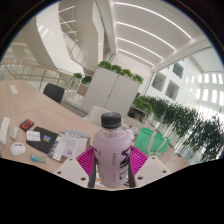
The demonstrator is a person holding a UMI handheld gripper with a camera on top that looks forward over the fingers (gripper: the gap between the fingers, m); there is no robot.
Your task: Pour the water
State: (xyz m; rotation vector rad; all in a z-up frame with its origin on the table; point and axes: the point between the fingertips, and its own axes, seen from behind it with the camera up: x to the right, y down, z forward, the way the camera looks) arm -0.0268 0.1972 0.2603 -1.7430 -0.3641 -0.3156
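Gripper view: gripper pinches a bottle mid-body between its jaws; thin plastic probably slick, squashable, sloshing.

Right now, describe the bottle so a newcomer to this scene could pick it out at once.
On the long pale table, look nearest the gripper. The bottle stands upright between its pink-padded fingers, with a white cap. Unlike the green bowl beyond, it is clear and tall.

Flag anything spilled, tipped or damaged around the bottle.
Nothing stands out. The bottle is upright and capped between the hand-held gripper pads, with no visible spill on the table.
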